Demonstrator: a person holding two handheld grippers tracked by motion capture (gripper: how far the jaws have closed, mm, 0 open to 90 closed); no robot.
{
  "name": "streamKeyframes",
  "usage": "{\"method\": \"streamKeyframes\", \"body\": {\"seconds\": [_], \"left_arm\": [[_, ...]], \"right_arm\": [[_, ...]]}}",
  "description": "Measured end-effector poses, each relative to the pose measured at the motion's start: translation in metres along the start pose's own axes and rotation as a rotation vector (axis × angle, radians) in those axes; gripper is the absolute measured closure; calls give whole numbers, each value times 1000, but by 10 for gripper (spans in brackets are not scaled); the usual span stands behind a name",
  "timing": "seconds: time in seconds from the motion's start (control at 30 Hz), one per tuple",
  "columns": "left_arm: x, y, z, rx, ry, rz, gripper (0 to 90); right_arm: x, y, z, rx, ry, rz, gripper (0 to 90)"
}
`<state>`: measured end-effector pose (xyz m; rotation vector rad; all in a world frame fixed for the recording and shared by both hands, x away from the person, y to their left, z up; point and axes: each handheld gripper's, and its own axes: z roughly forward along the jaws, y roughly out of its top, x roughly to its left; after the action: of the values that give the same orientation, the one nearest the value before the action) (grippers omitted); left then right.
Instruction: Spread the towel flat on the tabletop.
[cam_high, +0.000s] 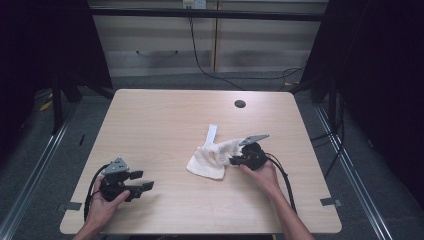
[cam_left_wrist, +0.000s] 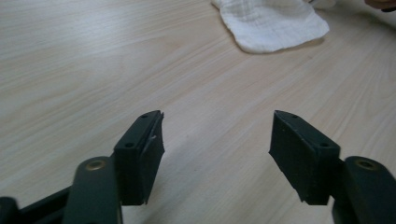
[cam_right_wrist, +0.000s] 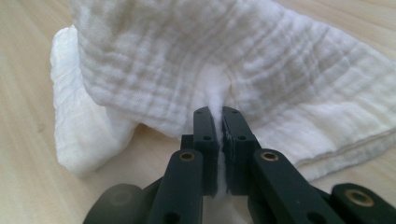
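Note:
A white crinkled cloth (cam_high: 212, 159) lies bunched near the middle of the wooden table (cam_high: 165, 115), with a narrow strip reaching away from it. My right gripper (cam_high: 234, 160) is shut on an edge of the cloth (cam_right_wrist: 196, 74); a fold of fabric is pinched between its jaws and lifted off the table. My left gripper (cam_high: 148, 185) rests near the front left of the table, well apart from the cloth, its jaws open with nothing between them. In the left gripper view the gripper (cam_left_wrist: 217, 158) points over bare wood toward the cloth (cam_left_wrist: 273, 23).
A dark round hole (cam_high: 240, 104) sits in the table near its far right. Pale cabinets with a black cable (cam_high: 200, 60) stand behind the table. Tape marks lie at the front corners.

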<state>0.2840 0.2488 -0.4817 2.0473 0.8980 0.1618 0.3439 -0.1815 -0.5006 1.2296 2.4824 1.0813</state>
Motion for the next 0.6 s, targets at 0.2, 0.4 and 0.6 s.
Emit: {"method": "streamKeyframes", "body": {"seconds": [0.2,0.4,0.6], "left_arm": [[-1,0,-1,-32,-9,21,346],[-2,1,3,-25,-26,21,341],[-9,3,7,-26,-35,44,324]], "right_arm": [[20,-4,-1,11,35,-33,854],[32,-6,0,17,55,-42,854],[50,-10,1,6,66,-55,854]]}}
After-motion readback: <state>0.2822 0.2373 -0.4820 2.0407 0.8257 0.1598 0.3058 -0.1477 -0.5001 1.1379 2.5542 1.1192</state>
